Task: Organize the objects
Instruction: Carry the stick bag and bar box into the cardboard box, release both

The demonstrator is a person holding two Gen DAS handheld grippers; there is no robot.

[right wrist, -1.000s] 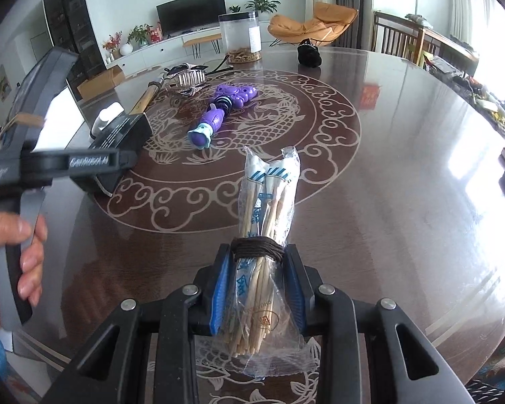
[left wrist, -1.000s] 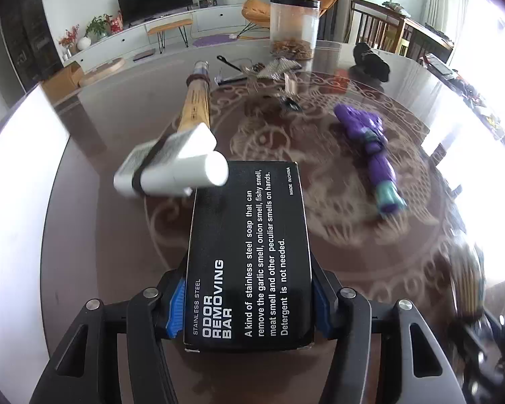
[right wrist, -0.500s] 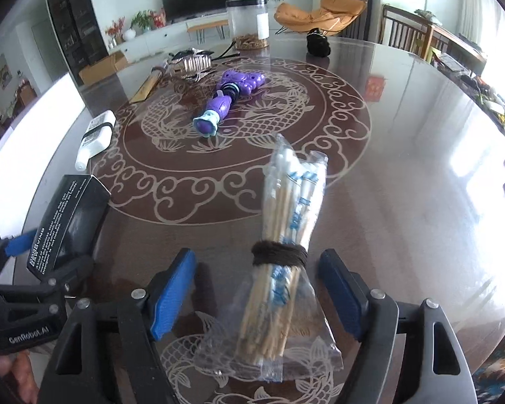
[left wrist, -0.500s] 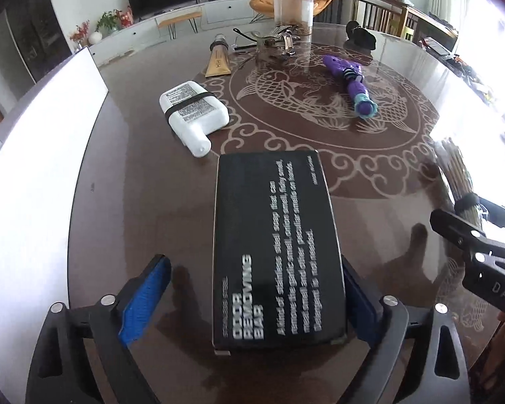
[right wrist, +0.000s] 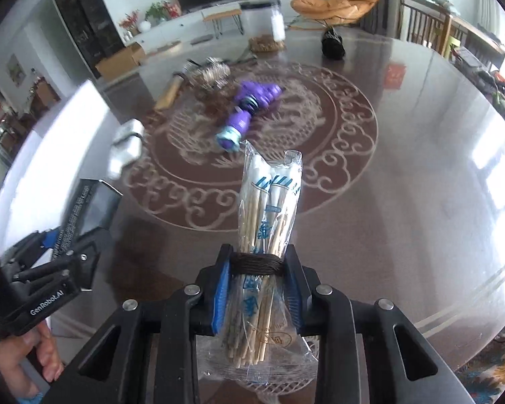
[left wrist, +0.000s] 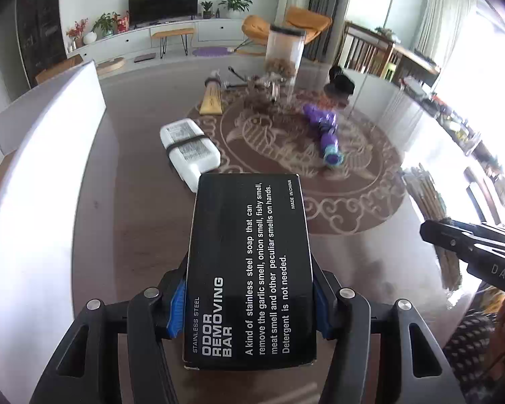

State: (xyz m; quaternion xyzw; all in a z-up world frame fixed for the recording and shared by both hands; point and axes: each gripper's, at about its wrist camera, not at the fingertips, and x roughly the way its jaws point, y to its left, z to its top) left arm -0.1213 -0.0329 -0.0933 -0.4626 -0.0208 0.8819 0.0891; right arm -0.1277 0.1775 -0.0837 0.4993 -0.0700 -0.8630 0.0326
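Observation:
A black box (left wrist: 249, 235) printed "ODOR REMOVING BAR" sits between the blue pads of my left gripper (left wrist: 249, 303). Its jaws are closing and the pads press on the box's two long sides, holding it off the table. In the right wrist view a bundle of bamboo chopsticks (right wrist: 269, 208) in a clear bag, tied with a dark band, stands between the pads of my right gripper (right wrist: 257, 289). Those jaws are closing too and pinch the bundle at the band. The left gripper (right wrist: 50, 269) with the box (right wrist: 84, 208) shows at the lower left there.
On the round dark table (left wrist: 134, 219) lie a white bottle (left wrist: 190, 148), a purple toy (left wrist: 326, 131), a wooden-handled brush (left wrist: 212, 97), a metal utensil pile, a clear jar (left wrist: 284, 54) and a black object (left wrist: 340, 82). A white board (left wrist: 43, 185) stands along the left edge.
Half a second ago both grippers stood wide open around the box and the chopstick bundle lying on the table. Now both have closed on them and risen.

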